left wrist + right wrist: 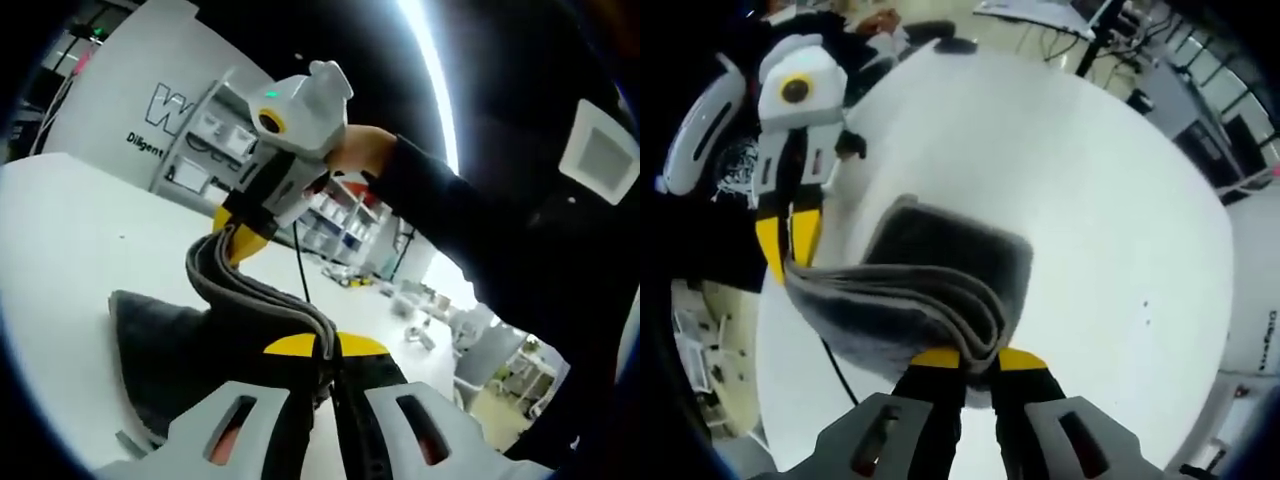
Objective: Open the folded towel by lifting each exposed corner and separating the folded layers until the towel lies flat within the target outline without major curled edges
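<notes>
Towel (940,290) — grey, folded, raised off white table (1090,200); layered edge pinched between both grippers' closed fingers. Left gripper (325,352), right gripper (978,358) — draw apart evenly, keeping layers taut.

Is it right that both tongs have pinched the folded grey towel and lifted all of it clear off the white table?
Not quite. Both the left tongs and right tongs are shut on the grey towel, but only the gripped edge is raised. The right gripper view shows the rest of it lying on the white table.
</notes>
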`<state>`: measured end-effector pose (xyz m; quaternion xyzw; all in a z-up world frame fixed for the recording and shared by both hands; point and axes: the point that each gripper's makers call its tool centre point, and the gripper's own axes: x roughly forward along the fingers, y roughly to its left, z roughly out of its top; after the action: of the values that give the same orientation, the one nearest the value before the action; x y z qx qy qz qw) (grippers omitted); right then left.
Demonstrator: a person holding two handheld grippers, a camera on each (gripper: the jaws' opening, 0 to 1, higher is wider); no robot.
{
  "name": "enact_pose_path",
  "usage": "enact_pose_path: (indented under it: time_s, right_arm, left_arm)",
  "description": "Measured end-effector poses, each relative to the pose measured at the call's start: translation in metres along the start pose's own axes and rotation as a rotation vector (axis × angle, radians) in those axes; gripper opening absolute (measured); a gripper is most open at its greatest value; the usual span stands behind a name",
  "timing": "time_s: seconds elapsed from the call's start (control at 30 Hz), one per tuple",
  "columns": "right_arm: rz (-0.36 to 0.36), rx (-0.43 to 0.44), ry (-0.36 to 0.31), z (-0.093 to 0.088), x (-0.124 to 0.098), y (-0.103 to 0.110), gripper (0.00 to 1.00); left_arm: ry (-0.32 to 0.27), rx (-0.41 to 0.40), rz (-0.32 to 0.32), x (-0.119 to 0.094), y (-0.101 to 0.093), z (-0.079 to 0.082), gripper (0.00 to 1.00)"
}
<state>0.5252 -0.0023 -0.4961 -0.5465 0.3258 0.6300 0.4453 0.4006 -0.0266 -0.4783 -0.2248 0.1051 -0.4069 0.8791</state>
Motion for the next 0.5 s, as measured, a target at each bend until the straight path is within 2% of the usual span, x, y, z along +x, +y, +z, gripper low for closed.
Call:
enact_pose_path:
  time_s: [0.5]
  right_arm:
    - [-0.021, 0.015, 0.000, -0.013, -0.007, 0.008, 0.05]
  left_arm:
    - [0.017, 0.015, -0.027, 0.013, -0.011, 0.001, 0.03]
